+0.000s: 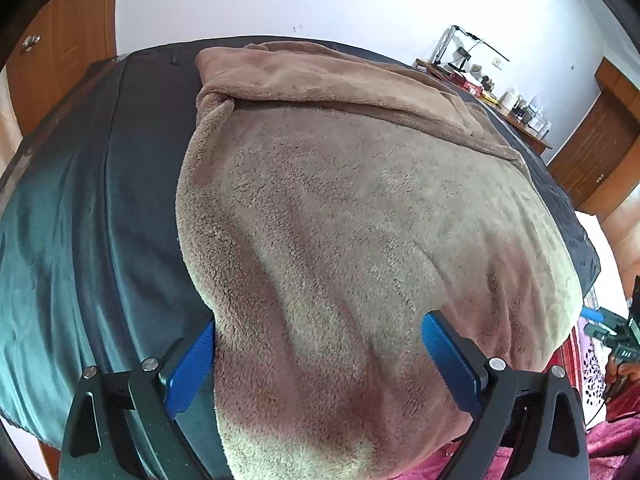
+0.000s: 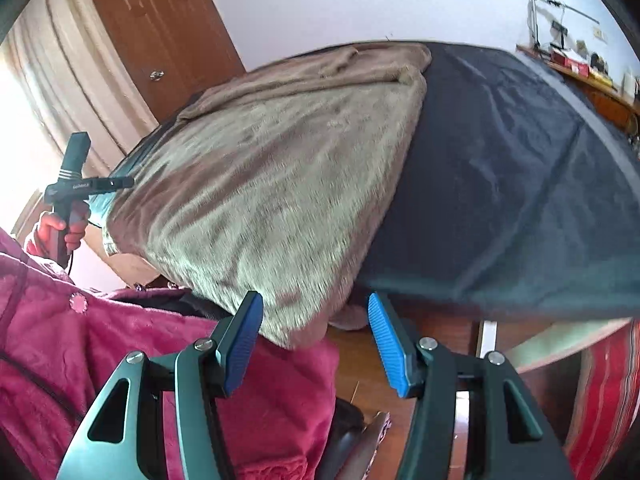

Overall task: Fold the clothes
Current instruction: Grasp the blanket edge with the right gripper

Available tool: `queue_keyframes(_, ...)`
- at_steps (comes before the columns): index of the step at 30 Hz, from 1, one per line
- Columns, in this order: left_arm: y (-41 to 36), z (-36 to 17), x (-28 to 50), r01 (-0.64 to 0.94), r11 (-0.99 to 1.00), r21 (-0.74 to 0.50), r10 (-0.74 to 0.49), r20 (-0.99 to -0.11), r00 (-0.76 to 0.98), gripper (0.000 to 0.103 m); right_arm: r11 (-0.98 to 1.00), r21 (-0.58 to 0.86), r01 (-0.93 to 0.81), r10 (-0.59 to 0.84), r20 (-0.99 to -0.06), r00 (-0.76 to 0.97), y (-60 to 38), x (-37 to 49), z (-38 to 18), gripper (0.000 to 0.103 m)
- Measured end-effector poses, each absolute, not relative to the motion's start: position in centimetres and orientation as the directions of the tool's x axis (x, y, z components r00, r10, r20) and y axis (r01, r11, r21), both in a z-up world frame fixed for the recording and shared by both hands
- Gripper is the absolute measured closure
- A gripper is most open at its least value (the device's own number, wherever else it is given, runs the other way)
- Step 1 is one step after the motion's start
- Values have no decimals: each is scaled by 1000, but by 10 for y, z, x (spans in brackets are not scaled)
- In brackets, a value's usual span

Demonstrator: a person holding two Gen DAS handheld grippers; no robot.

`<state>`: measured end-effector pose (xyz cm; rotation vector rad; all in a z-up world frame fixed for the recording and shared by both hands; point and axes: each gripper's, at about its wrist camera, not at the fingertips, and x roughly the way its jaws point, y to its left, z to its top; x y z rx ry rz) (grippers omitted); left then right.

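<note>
Both tools gape, the left tool [image 1: 318, 344] over the fleece garment's [image 1: 340, 208] near hem on the bed [image 1: 80, 220], the right tool [image 2: 316, 320] straddling its hanging corner ungripped, so we should pinch both layers evenly.

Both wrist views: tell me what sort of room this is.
Most likely a home bedroom: a bed under a dark sheet fills both views, a wooden door stands behind it, and a cluttered wooden side table lines the wall.
</note>
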<state>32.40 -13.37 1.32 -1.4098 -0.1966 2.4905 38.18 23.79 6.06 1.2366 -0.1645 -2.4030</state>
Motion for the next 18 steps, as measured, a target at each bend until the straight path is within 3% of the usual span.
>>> queue_keyframes(13,-131,11,319,-162,-959,-233,284,-824,-490,4,-793,467,390,-603,-689,-402,227,352,17,44)
queue_keyframes(17,-130,10,317,-163,-963,-216,269,-829,-491,4,-765,474,437,-635,-670,-385,222,359,20,76)
queue_keyframes(18,-130,10,317,-163,-963,-215,268,-829,-490,4,-758,478,444,-644,-659,-389,222,363,24,79)
